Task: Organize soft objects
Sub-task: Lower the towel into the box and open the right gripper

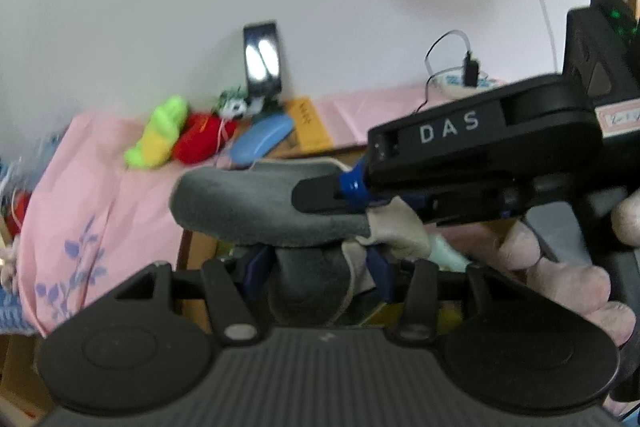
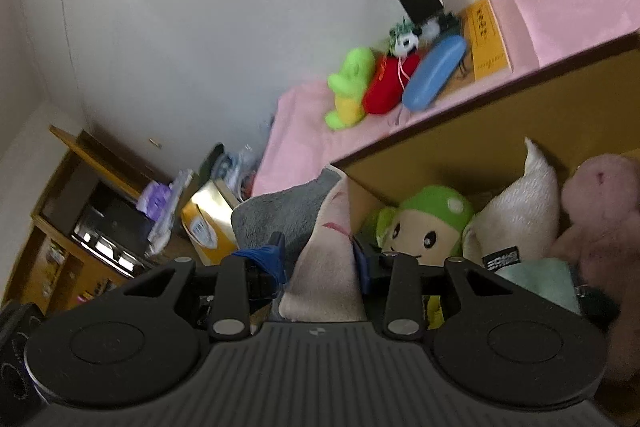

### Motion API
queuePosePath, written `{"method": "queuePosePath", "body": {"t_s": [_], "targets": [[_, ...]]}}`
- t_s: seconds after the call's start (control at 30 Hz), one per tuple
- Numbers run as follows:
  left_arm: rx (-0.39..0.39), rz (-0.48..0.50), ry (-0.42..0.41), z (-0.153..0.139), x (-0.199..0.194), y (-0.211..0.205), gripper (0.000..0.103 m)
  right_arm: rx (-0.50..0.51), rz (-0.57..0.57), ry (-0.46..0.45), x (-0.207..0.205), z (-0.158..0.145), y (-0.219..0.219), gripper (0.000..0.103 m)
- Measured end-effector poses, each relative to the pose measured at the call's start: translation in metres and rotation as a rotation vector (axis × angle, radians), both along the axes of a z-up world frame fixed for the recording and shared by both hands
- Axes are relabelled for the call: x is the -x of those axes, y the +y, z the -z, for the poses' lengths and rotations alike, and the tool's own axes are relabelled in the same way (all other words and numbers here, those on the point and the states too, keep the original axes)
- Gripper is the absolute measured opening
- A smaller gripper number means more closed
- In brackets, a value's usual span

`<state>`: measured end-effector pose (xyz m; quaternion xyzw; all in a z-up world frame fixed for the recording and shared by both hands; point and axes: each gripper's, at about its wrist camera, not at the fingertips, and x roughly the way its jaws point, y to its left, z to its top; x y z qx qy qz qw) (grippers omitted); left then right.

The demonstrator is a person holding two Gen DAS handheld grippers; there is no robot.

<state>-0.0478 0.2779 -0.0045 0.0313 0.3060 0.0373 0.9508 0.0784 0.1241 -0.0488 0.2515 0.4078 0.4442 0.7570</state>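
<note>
A grey and cream plush toy (image 1: 256, 203) hangs in the air between both grippers. In the left wrist view my left gripper (image 1: 316, 267) is shut on its lower grey part, blue fingers (image 1: 256, 267) on either side. My right gripper (image 1: 352, 199), marked DAS, comes in from the right and clamps the toy's cream end. In the right wrist view my right gripper (image 2: 320, 259) is shut on the cream and grey plush toy (image 2: 276, 215), beside the left edge of an open cardboard box (image 2: 480, 139).
The box holds a green mushroom-cap doll (image 2: 424, 227), a white cushion (image 2: 520, 211) and a pink plush (image 2: 600, 211). On the pink-covered table (image 2: 304, 147) behind lie a green-yellow plush (image 2: 348, 87), a red plush (image 2: 390, 83), a blue case (image 2: 434, 71), an orange book (image 2: 488, 35). A wooden shelf (image 2: 100, 219) stands far left.
</note>
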Motion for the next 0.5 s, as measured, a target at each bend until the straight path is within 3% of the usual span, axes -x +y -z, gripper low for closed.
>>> {"method": "queuePosePath", "body": {"t_s": [0.13,0.5], "targets": [[-0.002,-0.006,0.050,0.017,-0.002,0.004,0.065,0.060,-0.016,0.009,0.003,0.010,0.009,0.020],[-0.030,0.036,0.065,0.022,0.006,-0.009,0.069,0.136,-0.064,0.012,0.013,0.015,0.006,0.020]]}}
